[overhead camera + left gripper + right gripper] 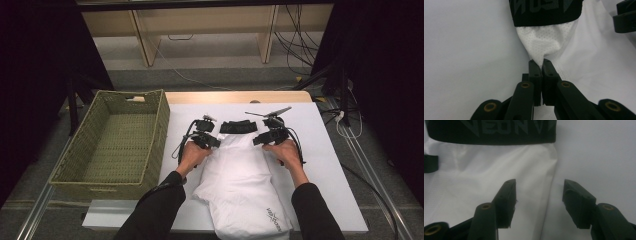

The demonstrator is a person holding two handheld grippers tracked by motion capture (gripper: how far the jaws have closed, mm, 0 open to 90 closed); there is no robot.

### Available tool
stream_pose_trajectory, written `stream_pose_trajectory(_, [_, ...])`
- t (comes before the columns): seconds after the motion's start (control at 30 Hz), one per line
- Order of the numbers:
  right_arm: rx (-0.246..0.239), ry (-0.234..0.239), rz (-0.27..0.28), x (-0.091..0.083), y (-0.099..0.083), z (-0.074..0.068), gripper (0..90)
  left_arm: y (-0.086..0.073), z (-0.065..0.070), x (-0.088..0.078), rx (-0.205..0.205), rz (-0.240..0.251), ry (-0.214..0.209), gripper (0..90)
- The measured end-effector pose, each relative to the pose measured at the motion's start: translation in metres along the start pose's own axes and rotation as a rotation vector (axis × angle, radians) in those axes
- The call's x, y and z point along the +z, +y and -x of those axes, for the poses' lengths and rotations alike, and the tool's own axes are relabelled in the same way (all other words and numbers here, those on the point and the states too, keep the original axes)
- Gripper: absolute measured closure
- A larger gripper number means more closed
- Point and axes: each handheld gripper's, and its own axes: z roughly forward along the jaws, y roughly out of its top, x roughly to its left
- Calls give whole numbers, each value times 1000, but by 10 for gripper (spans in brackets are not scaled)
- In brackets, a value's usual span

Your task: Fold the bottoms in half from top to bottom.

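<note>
Left gripper (541, 62) pinches white garment (240, 175) at centre frame, under its black waistband (236, 127). Our right gripper (537, 195) straddles the garment's edge, half open: we should seat deeper before clamping.

White perforated mesh cloth garment (544, 42), matt black elastic waistband (546, 12), woven wicker basket (120, 145), smooth white tabletop (325, 150)
</note>
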Motion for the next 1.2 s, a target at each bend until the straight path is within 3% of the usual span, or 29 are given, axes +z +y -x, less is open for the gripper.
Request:
stream_pose_trajectory(0.23, [-17, -33, -8, 10, 3, -9, 630, 0, 0, 0, 0, -1, -6, 872])
stream_pose_trajectory(0.3, [-8, 4, -21, 11, 5, -12, 729, 0, 0, 0, -2, -1, -6, 871])
stream_pose_trajectory(0.37, [-27, -34, -19, 13, 5, -16, 841, 0, 0, -1, -4, -1, -8, 871])
stream_pose_trajectory(0.4, [-18, -16, -20, 13, 5, -16, 879, 0, 0, -1, -3, 0, -8, 871])
stream_pose_trajectory(0.6, [-14, -5, -7, 10, 6, -17, 874, -1, -1, -1, -4, 0, -13, 871])
stream_pose_trajectory(0.73, [-9, -38, -4, 10, 8, -14, 690, -1, -1, -1, -5, 3, -16, 870])
stream_pose_trajectory(0.87, [19, -20, 4, 13, 9, -11, 604, 0, 0, -2, -4, 6, -16, 870])
stream_pose_trajectory(0.97, [18, -21, 4, 15, 9, -15, 656, 0, 0, -2, -4, 6, -17, 870])
stream_pose_trajectory(1.03, [34, 13, -1, 17, 10, -16, 710, 0, 0, -2, -4, 5, -18, 870])
stream_pose_trajectory(1.13, [16, -16, -13, 19, 12, -21, 847, 0, 0, -2, -4, 4, -20, 870])
stream_pose_trajectory(1.2, [23, -10, -12, 19, 12, -21, 879, 0, -1, -3, -1, 5, -22, 871])
